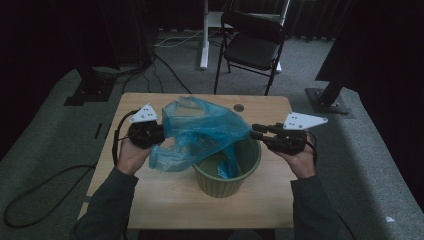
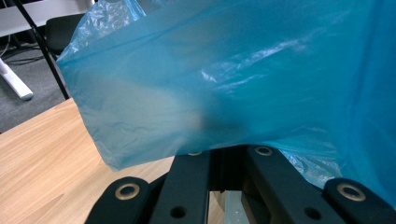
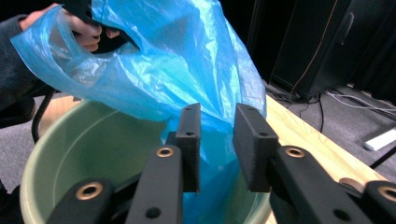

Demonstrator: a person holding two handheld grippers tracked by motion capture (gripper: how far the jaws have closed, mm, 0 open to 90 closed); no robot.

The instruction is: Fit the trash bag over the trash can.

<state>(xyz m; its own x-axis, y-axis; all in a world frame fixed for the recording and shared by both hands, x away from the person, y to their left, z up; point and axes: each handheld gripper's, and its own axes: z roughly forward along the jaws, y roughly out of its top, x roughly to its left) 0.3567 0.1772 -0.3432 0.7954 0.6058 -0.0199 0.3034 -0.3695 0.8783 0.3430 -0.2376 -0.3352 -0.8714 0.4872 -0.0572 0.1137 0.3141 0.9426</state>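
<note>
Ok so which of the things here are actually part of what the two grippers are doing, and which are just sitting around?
In use:
blue plastic bag, stretched between the two grippers
green bin, under the bag
left gripper
right gripper

Just around:
black folding chair behind the table
cables on the floor
white stand leg

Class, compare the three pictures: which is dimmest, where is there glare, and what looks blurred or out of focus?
The high view is dimmest, its surroundings nearly black, with only the table lit. In the left gripper view, the blue plastic bag carries white glare streaks and looks soft and blurred, being very close. The right gripper view is brightest, with a crisp green bin rim and a dark background.
</note>
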